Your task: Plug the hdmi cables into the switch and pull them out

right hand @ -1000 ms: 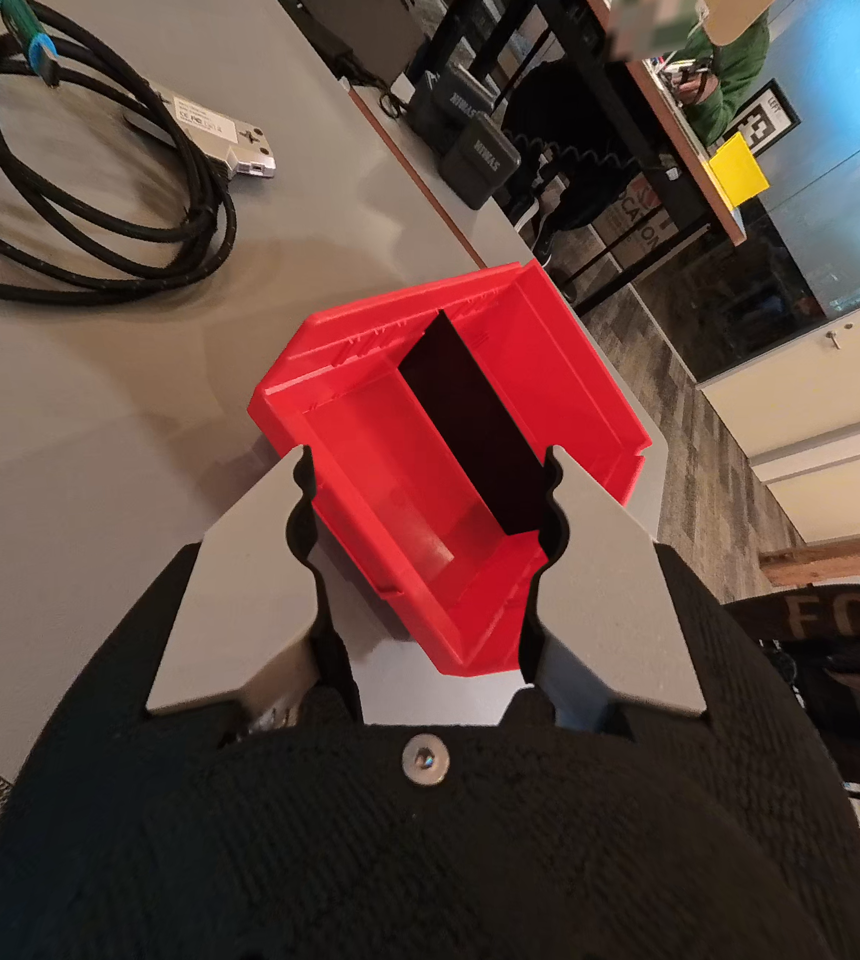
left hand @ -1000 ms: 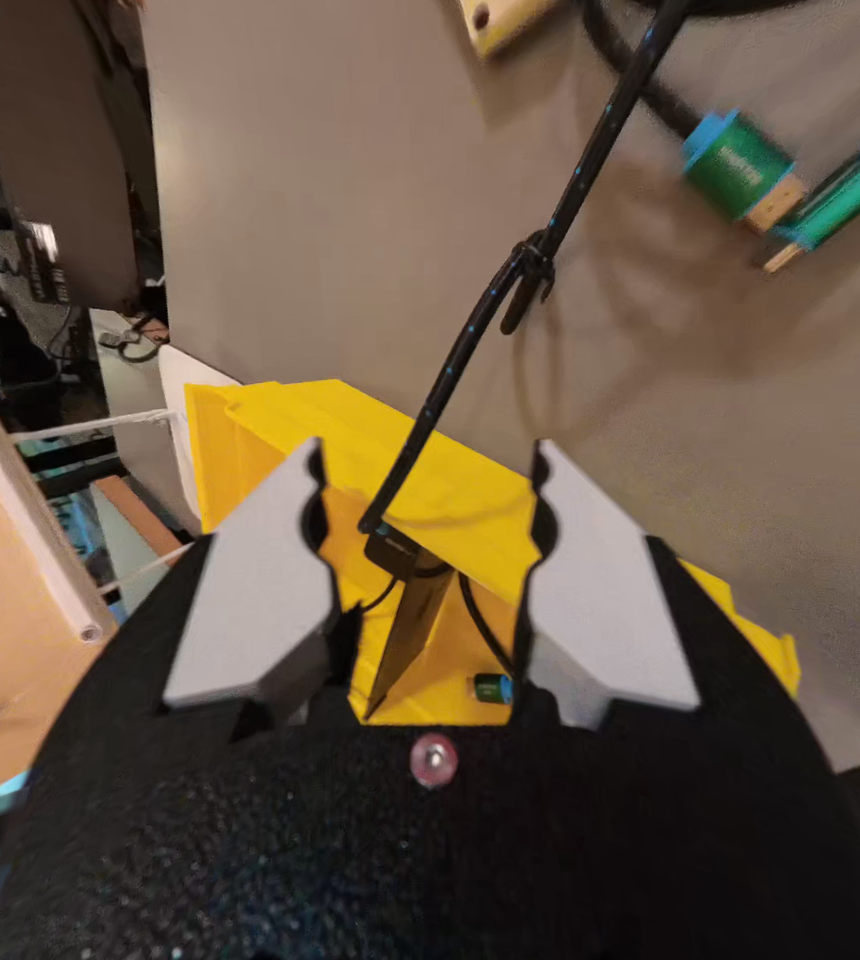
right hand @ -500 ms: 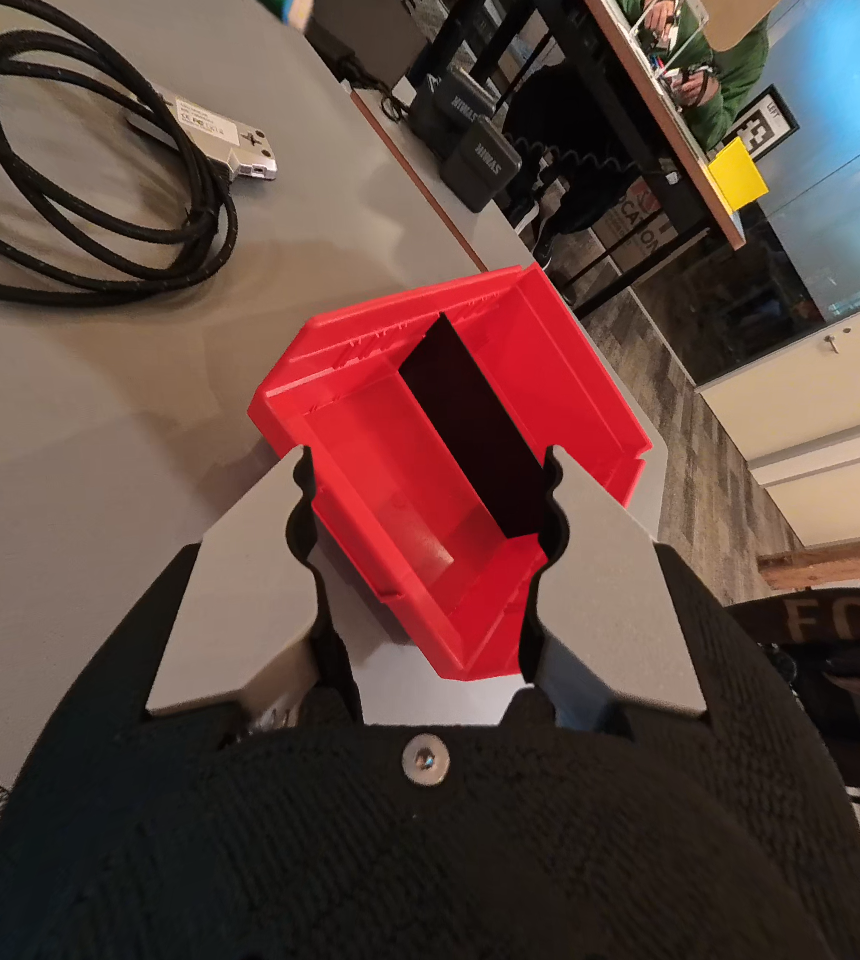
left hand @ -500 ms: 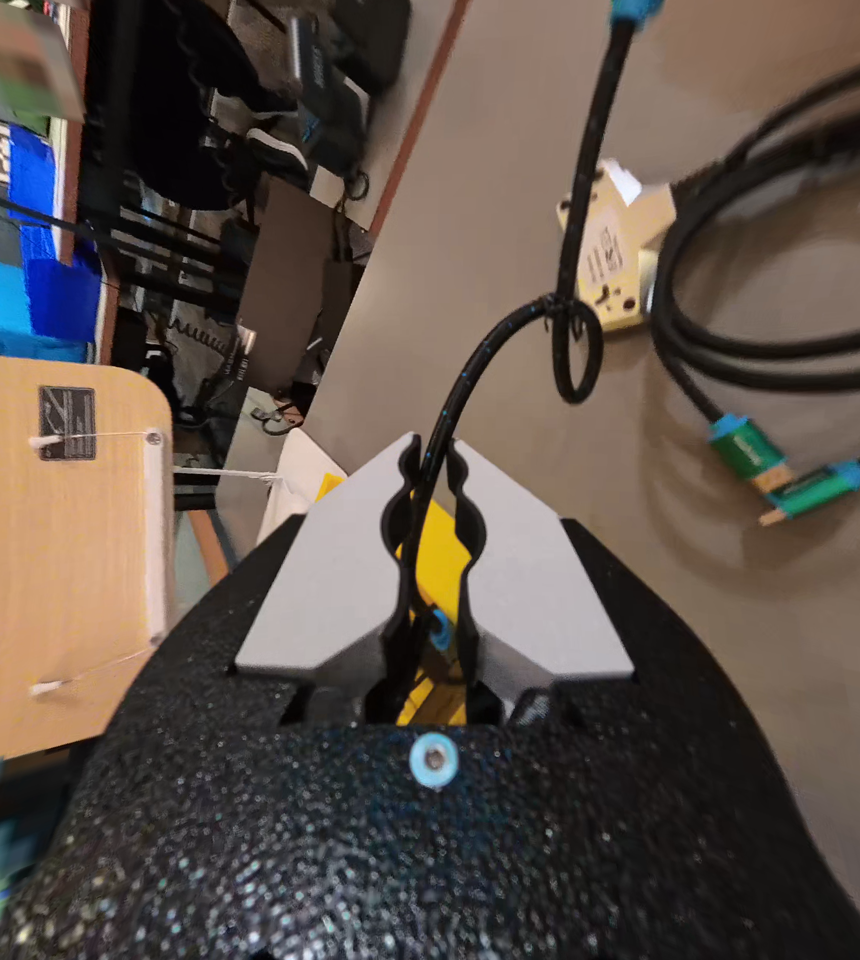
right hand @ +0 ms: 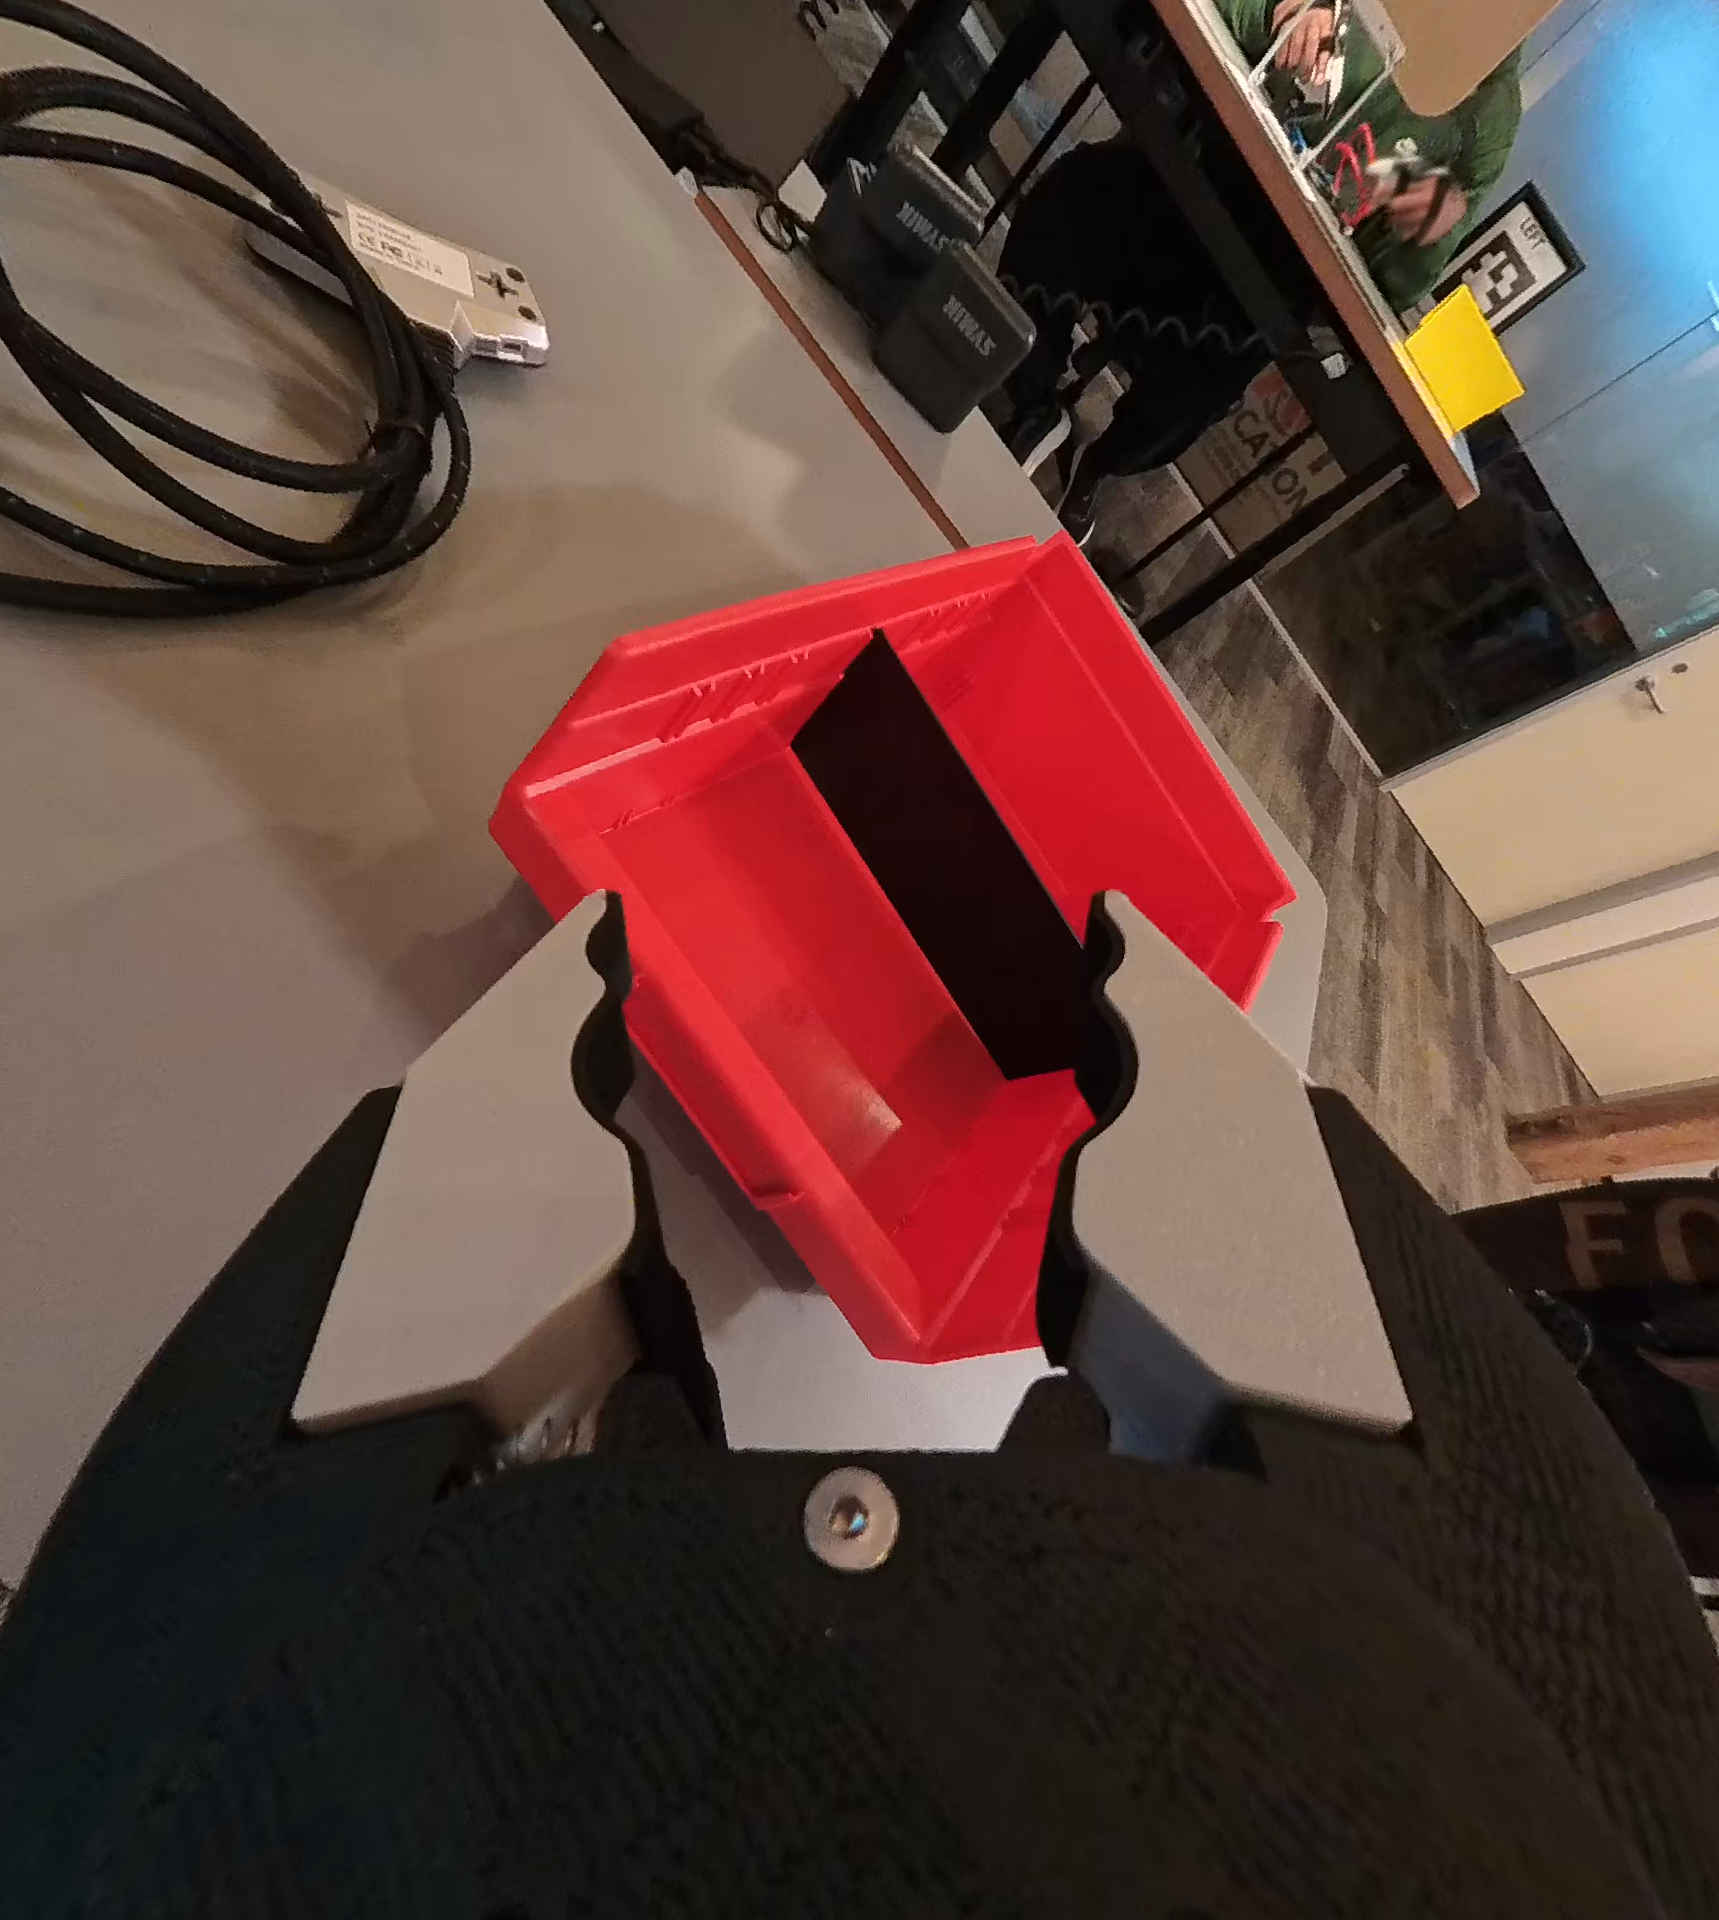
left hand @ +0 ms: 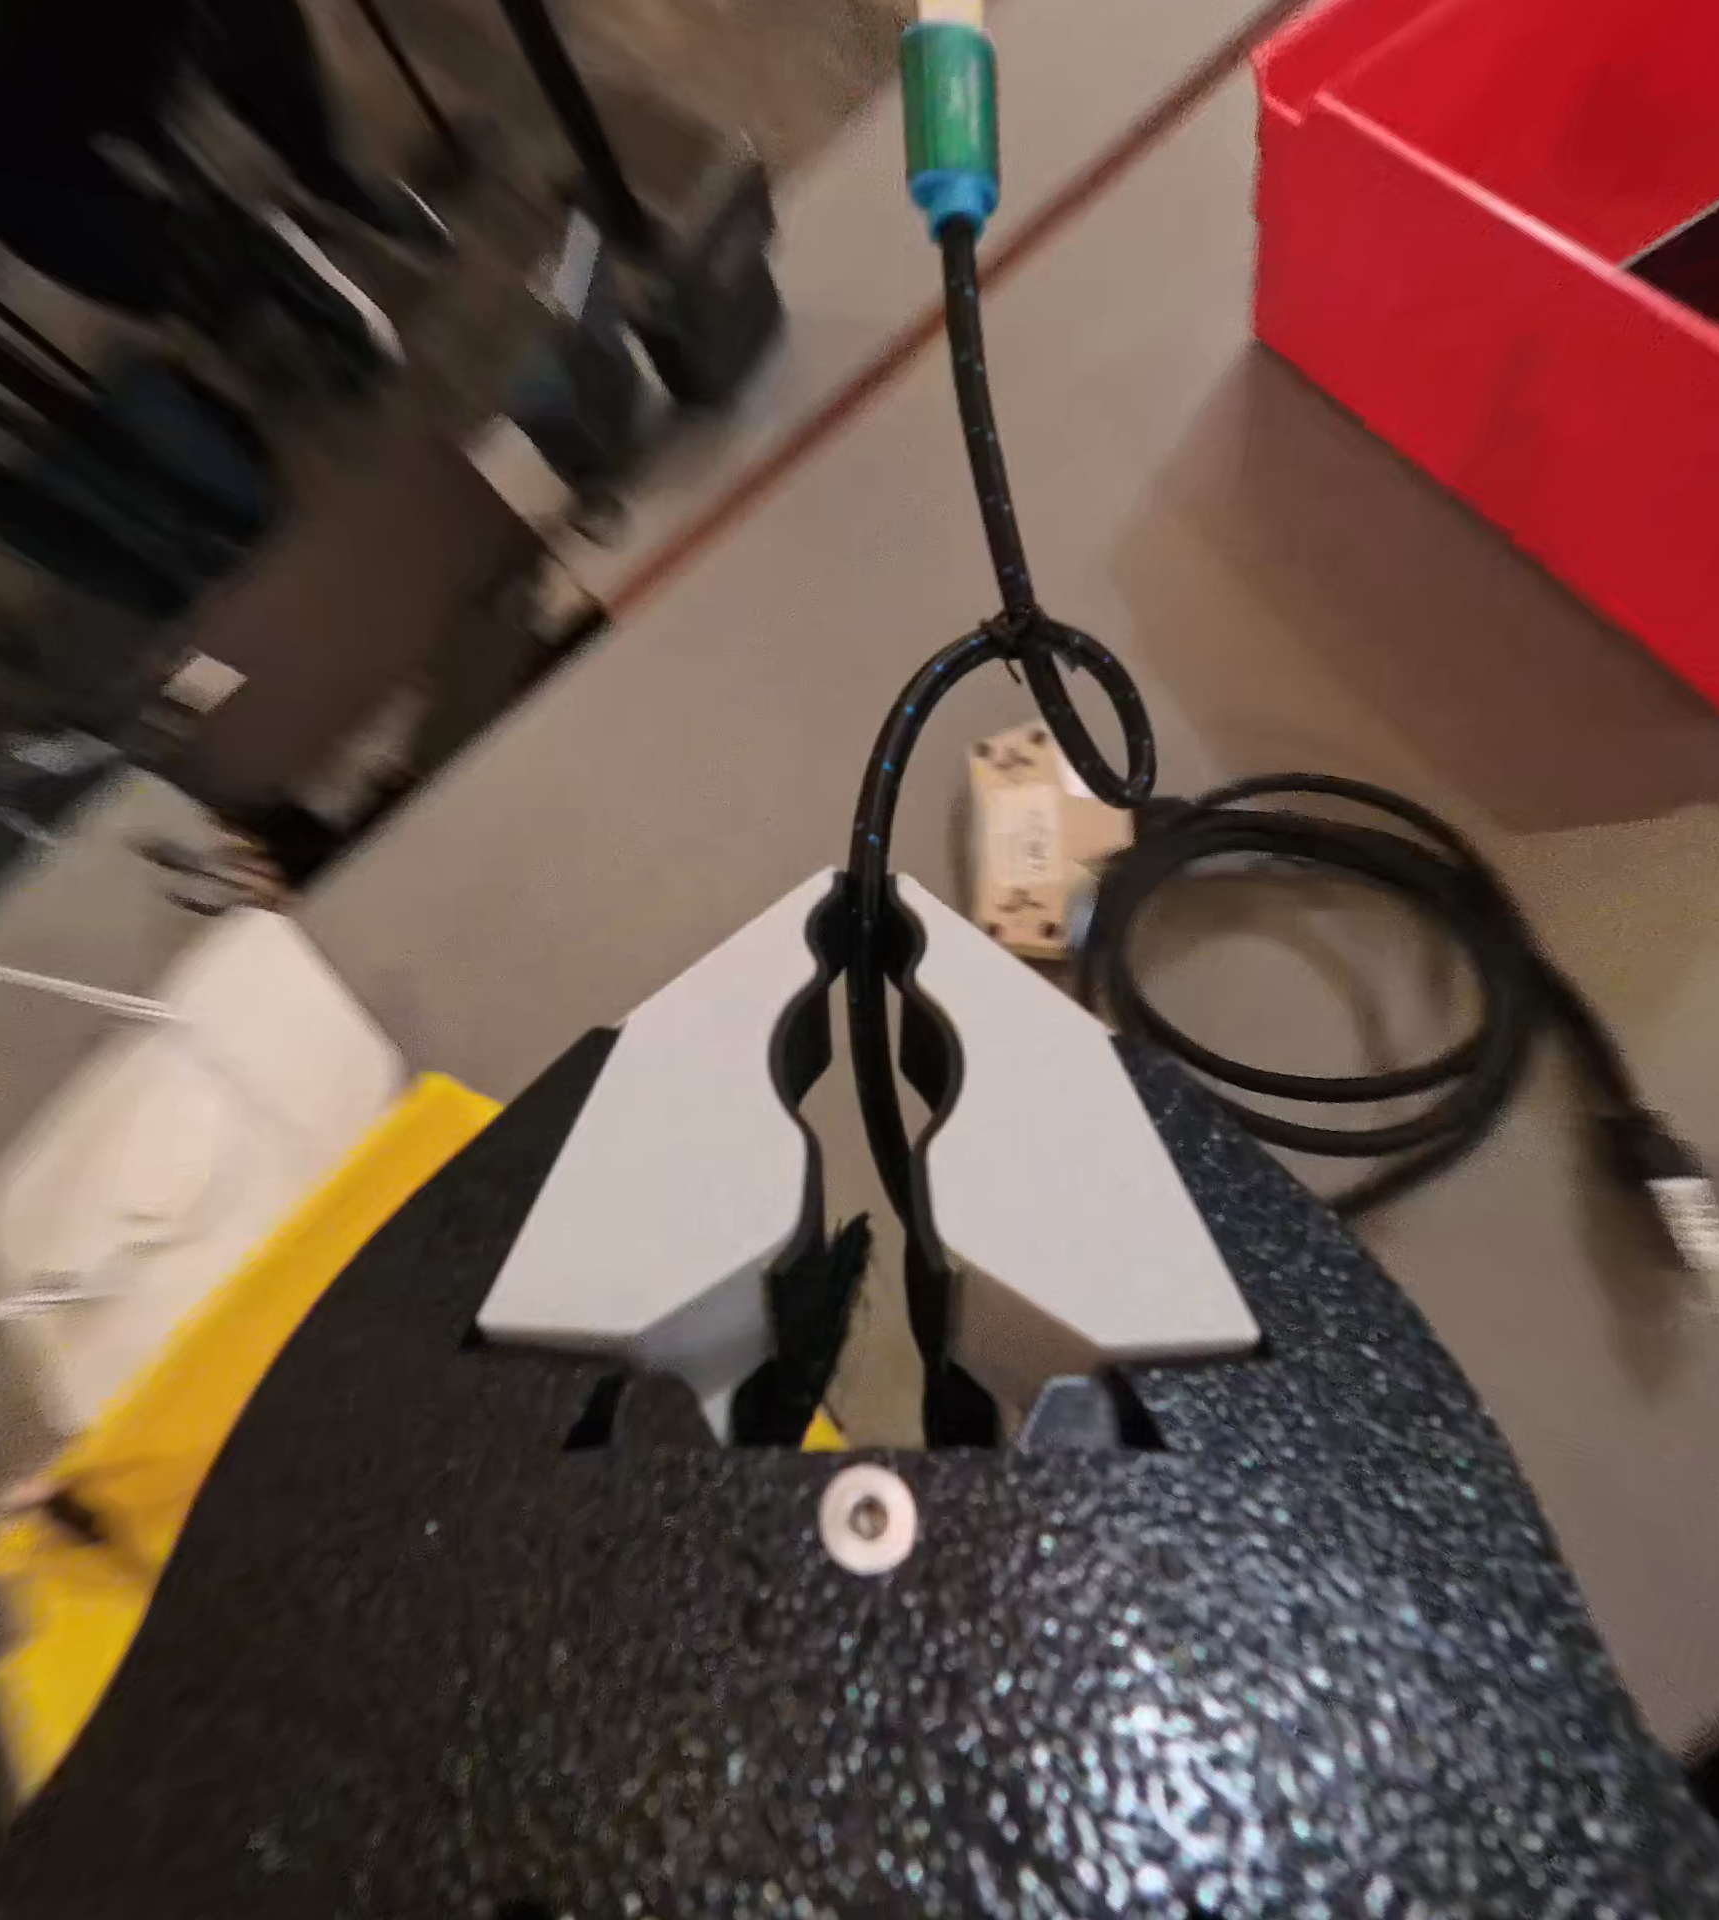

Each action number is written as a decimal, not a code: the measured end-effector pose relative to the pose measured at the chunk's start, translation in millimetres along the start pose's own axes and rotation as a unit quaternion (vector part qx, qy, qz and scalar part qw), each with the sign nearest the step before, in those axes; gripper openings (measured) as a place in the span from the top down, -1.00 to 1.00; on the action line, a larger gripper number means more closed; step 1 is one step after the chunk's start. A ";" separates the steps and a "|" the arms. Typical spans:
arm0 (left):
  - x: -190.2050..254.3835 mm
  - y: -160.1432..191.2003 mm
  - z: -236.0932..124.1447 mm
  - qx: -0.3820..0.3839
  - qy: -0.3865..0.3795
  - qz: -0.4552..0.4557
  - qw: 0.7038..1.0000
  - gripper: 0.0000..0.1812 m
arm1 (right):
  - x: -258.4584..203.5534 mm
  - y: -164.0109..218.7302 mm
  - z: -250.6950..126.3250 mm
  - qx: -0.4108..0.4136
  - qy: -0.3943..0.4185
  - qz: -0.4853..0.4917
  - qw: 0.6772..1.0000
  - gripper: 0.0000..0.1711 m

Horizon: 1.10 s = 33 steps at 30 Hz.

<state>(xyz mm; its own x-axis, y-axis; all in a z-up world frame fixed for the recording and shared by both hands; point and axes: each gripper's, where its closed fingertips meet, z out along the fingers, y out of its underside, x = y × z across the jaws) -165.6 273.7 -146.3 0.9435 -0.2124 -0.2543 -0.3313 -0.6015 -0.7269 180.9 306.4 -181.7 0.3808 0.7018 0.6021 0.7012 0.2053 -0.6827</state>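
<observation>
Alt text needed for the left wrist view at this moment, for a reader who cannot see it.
The left gripper is shut on a black braided HDMI cable, whose green plug points away from the camera above the grey table. Beyond lie a beige switch box beside a coiled black cable, with a red bin at upper right and a yellow bin at lower left.

Green plug (left hand: 948, 104): tip cut off by top edge. Yellow bin (left hand: 211, 1382): blurred, mostly behind left gripper. Coiled cable (right hand: 159, 416): runs off left edge. Red bin (right hand: 896, 935): near corner hidden behind fingers (right hand: 1198, 1143).
</observation>
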 end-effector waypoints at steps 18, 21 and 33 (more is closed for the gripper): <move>-54.0 7.0 75.3 0.107 -0.209 -0.093 0.968 0.20 | -37.7 -73.6 9.7 0.101 -0.021 -0.020 0.994 -0.01; -32.1 -15.9 59.3 0.216 -0.213 -0.063 0.951 0.25 | -52.3 -84.2 24.4 0.105 -0.021 -0.026 0.994 0.00; 4.4 9.0 87.1 0.353 -0.145 -0.052 0.923 0.58 | -108.0 -164.9 105.1 0.184 -0.036 0.055 0.981 0.11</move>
<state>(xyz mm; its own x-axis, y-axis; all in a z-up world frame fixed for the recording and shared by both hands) -164.3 334.4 -209.6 0.9649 0.0940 -0.2452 -0.2518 0.0666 -0.9655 -39.2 268.4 -177.6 0.3883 0.7773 0.4950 0.3892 0.3486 -0.8526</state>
